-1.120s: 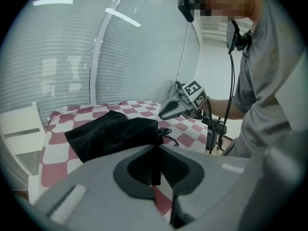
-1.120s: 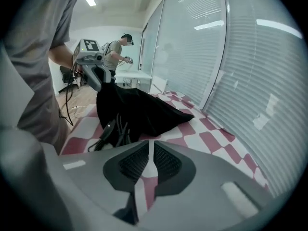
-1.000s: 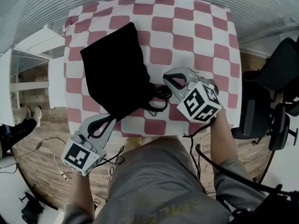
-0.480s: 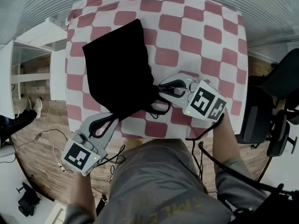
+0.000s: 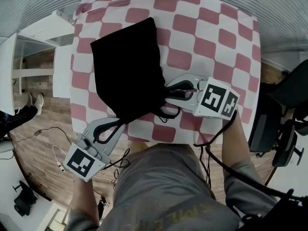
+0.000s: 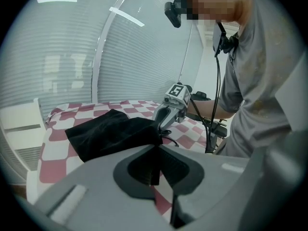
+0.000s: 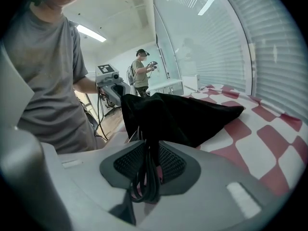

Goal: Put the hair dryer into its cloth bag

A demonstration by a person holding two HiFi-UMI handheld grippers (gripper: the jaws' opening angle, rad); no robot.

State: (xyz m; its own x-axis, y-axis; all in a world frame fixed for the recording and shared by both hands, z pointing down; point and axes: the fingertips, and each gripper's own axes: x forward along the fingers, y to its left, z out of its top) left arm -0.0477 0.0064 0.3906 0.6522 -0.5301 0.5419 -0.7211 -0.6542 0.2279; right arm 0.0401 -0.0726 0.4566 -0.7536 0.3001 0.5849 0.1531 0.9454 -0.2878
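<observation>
The black cloth bag [image 5: 126, 69] lies on the red-and-white checked table [image 5: 211, 37], its mouth toward me. No hair dryer shows; only its black cord [image 5: 168, 112] loops out of the bag's mouth. My left gripper [image 5: 117, 122] is shut on the bag's near edge [image 6: 155, 153]. My right gripper [image 5: 169, 88] is shut on the cord loops [image 7: 147, 177] together with the bag's edge. In the left gripper view the bag [image 6: 110, 131] lies ahead with the right gripper [image 6: 168, 113] beyond it. The right gripper view shows the bag [image 7: 187, 112] bulging ahead of the jaws.
The table's front edge [image 5: 144, 139] is close to my body. A white shelf unit [image 5: 45, 42] stands left of the table and a black office chair [image 5: 288, 88] at the right. Cables [image 5: 57, 158] lie on the wooden floor. Another person [image 7: 141, 73] stands far off.
My right gripper has moved left to the bag's mouth and shut on the cord and bag edge. The left gripper keeps its hold on the bag.
</observation>
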